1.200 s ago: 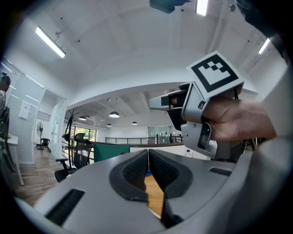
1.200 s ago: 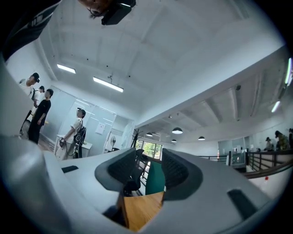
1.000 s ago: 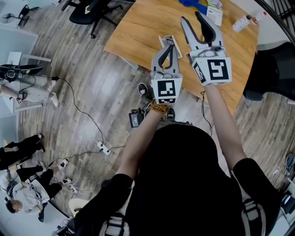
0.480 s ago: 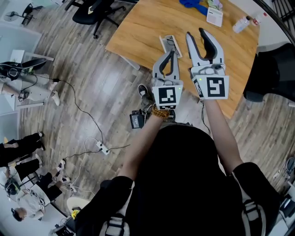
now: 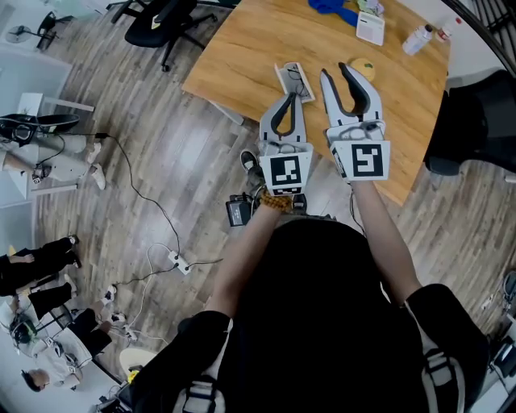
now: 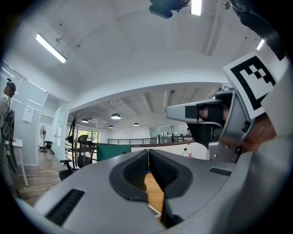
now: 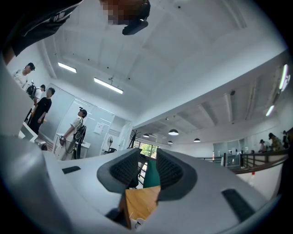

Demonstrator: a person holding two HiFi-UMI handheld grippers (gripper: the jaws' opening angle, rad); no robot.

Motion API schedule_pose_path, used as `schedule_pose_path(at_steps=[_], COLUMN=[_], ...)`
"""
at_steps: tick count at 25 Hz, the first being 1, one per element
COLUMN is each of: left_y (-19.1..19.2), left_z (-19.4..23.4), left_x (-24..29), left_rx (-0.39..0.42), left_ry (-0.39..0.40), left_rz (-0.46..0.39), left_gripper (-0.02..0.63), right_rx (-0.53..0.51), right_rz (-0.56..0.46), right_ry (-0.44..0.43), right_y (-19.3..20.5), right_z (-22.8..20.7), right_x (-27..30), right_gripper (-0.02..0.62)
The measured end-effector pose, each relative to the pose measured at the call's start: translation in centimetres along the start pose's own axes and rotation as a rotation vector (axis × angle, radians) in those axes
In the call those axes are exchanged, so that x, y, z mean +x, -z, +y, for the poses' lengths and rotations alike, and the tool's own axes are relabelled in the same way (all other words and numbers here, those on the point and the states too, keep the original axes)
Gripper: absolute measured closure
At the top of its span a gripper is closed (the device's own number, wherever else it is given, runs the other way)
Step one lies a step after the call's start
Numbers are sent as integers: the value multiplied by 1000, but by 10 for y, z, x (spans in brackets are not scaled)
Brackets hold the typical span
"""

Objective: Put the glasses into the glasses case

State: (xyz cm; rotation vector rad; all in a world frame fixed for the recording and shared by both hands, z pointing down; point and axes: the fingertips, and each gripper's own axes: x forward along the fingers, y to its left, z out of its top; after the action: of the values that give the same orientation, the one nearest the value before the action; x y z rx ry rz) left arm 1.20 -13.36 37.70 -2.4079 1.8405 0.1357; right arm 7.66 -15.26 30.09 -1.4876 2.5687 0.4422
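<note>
A table point(image 5: 258, 48) bears, close to its near edge, a glasses case point(image 5: 284, 78) with glasses point(image 5: 299, 77) on or in it; which of the two cannot be told. Also on the table, a small round object point(image 5: 364, 66) sits right of the case, while a card point(image 5: 371, 28) and a bottle point(image 5: 418, 39) lie toward its far right side. An office chair point(image 5: 157, 20) stands left of the table, and a power strip point(image 5: 182, 260) lies on the floor before its near edge.
</note>
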Motion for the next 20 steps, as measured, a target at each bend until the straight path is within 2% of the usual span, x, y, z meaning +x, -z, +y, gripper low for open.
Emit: schedule_pose_path(at_steps=[4,9,15,18,20], left_y=[0,1,0,-2,-3], left_z=[0,-1,1,3,4], left_x=[0,-3,-6,-7,-7], left_rx=[2,7,15,17,17], left_ry=[-3,-9,-17,-21,-23], left_rz=[1,-2,-5,-6,-8], left_gripper=[586,586,586,586,586], right_rx=[-35,7,24,13,21], right_rz=[72,32,69,137,140], right_ry=[-7,13,0,-26,-29], right_y=[20,19,34,51,54], right_z=[0,2,11,16,17], right_x=[-9,-14,-22,-28,-28], right_gripper=[471,483,497,499,503])
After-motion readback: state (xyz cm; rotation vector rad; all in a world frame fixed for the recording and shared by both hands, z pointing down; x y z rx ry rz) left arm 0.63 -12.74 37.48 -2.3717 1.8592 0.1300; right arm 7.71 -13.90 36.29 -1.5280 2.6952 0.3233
